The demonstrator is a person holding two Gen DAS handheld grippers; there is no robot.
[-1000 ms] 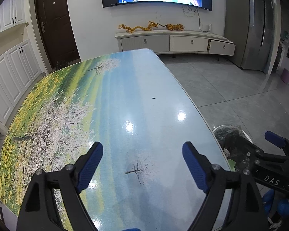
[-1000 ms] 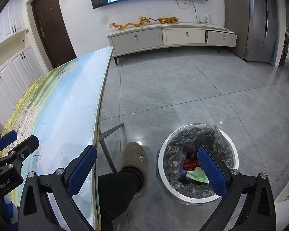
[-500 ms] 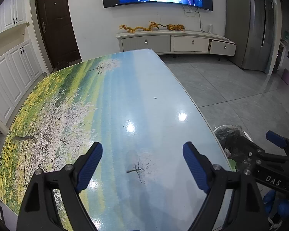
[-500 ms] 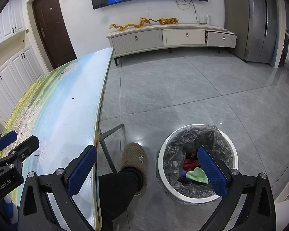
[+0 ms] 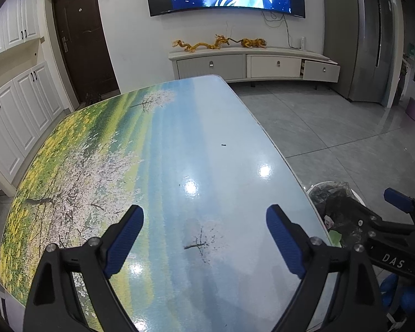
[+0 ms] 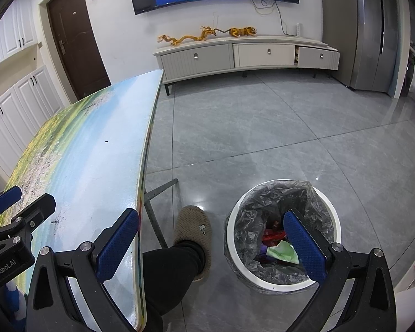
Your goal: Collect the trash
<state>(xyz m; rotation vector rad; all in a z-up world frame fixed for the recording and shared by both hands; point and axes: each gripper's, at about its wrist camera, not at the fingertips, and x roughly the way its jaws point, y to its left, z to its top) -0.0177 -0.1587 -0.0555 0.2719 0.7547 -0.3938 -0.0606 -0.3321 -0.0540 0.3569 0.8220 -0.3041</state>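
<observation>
Left wrist view: left hand-held gripper [image 5: 204, 227] sits low centre of frame over the table [image 5: 157, 152], jaws wide apart, nothing between them. They have just been opening a bit further. Tabletop w/ landscape print looks bare; only a tiny dark speck [image 5: 223, 145] mid-frame, too small to tell if crumb or mark.

Right wrist view: right hand-held gripper [image 6: 210, 238] at bottom of frame, jaws apart, empty. One blue pad lies in front of the table edge lower left, the other in front of the trash bin [image 6: 283, 283] lower right. Can't tell how high above the bin it hangs.

Bin: white, round, grey bag liner, stands on the floor [image 6: 262, 127] just beside the table's edge. Trash [image 6: 280, 250] is inside it: green crumpled scrap, red wrapper, sth purple underneath. So the task's thing is in the bin, not on the table.

Person's leg in dark trousers and a tan slipper [image 6: 193, 229] between table leg and bin, bottom centre.

Step, as I read it: drop-off looks done, both grippers free. Task near its end, poss. finished, judging by the bare table.

Next move calls for: scan table and floor for leftovers. If the speck counts as trash, left gripper needs a reach toward mid-table and a very fine pinch; flat, tiny, likely to slip between pads.
</observation>
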